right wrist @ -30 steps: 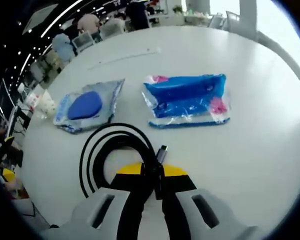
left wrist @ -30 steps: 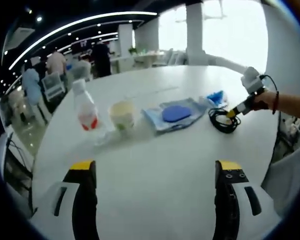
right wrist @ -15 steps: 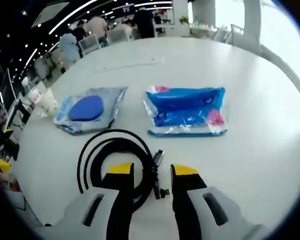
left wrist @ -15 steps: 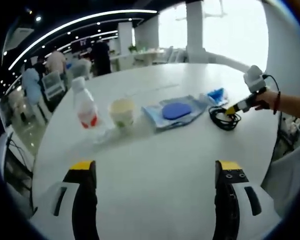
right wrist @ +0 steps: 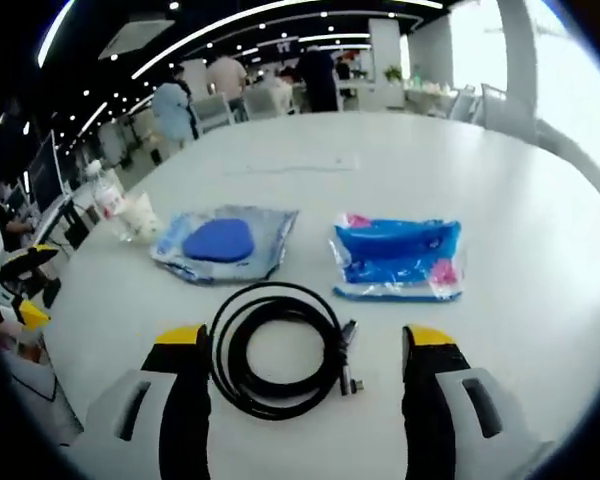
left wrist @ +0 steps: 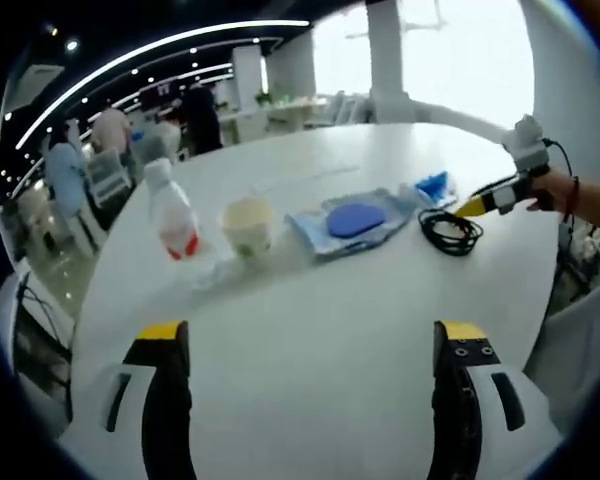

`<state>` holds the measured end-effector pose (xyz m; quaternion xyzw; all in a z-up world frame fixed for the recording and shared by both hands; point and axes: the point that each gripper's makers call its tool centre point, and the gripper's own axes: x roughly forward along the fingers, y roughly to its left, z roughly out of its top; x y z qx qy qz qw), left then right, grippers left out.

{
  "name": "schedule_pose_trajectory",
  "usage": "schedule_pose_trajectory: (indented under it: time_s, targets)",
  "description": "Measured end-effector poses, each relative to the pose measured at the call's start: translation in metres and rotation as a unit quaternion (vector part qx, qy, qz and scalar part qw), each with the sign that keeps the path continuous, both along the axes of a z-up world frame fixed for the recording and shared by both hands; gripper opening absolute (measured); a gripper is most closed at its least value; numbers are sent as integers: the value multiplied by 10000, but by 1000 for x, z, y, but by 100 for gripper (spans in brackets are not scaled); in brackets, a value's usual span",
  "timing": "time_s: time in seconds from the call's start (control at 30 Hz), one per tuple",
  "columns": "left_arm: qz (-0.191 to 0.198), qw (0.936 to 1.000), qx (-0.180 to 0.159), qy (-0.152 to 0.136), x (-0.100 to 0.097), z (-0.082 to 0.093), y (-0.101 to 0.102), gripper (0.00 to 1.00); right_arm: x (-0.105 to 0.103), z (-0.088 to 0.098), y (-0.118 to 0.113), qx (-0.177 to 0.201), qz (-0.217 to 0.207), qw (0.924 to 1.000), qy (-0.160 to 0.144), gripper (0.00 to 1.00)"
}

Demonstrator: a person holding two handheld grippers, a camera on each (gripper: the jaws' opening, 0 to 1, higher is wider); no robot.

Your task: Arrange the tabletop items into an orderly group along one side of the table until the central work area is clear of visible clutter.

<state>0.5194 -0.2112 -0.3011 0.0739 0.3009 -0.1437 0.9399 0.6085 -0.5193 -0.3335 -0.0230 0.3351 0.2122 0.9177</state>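
Since a second ago your right gripper (right wrist: 305,345) has let go of the coiled black cable (right wrist: 277,346) and pulled back; its jaws now stand wide apart, the coil lying flat between them on the round white table (right wrist: 520,230). Taking that coil as landmark: just beyond it lie the clear packet with a blue oval pad (right wrist: 223,243) and the blue plastic pouch (right wrist: 400,258), then, further along the same row, the pale paper cup (left wrist: 246,226) and the clear bottle with a red label (left wrist: 173,214). That line probably serves as the orderly group. Your left gripper (left wrist: 307,345) hovers near the table's edge, jaws wide apart, holding nothing.
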Motion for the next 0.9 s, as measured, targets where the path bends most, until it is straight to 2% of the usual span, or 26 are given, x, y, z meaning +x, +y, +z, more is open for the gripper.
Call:
schedule_pose_trajectory:
  time_s: [0.17, 0.33, 0.47, 0.63, 0.9]
  targets:
    - [-22, 10000, -18, -30, -1, 2, -1, 99, -9, 16, 11, 149, 323, 9990, -272, 100]
    - [-87, 9999, -101, -105, -3, 10, -3, 99, -19, 32, 16, 136, 572, 9971, -483, 99]
    - [-57, 9996, -274, -52, -6, 11, -3, 99, -33, 50, 20, 242, 722, 9952, -614, 99]
    - [-81, 9995, -305, -81, -12, 17, -2, 99, -49, 71, 24, 415, 802, 9929, -774, 99]
    - [-173, 9995, -272, -33, -31, 19, 0, 99, -73, 78, 25, 493, 847, 9920, -792, 99]
